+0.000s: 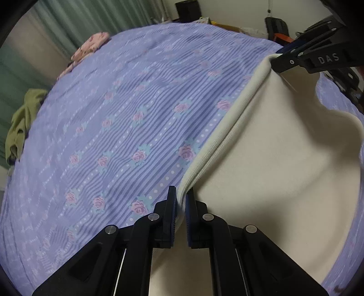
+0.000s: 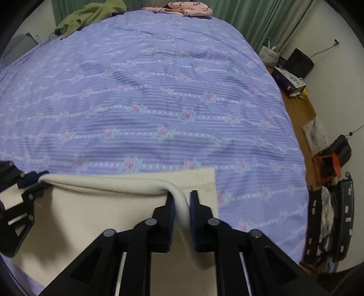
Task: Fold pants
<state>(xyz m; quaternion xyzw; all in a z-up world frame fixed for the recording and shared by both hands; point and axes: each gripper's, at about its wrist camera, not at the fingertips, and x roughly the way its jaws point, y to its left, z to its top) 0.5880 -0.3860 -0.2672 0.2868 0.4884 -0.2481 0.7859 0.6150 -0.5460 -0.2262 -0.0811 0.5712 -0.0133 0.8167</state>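
Cream pants (image 1: 273,170) hang by their ribbed waistband (image 1: 229,136) over a purple flowered bedspread (image 1: 113,113). My left gripper (image 1: 181,202) is shut on one end of the band, the cloth pinched between its pads. In the right wrist view the pants (image 2: 102,216) sag below the waistband (image 2: 136,184), which curls down between the fingers of my right gripper (image 2: 182,200). Those jaws stand slightly apart, with a small gap at the right pad. The right gripper (image 1: 281,60) shows at the top right of the left wrist view. The left gripper (image 2: 34,179) appears at the left edge of the right wrist view.
The bedspread (image 2: 159,91) fills most of both views. A green garment (image 2: 91,13) and a pink patterned one (image 2: 188,8) lie at the bed's far edge. Boxes, bags and a chair crowd the wooden floor (image 2: 300,113) on the right.
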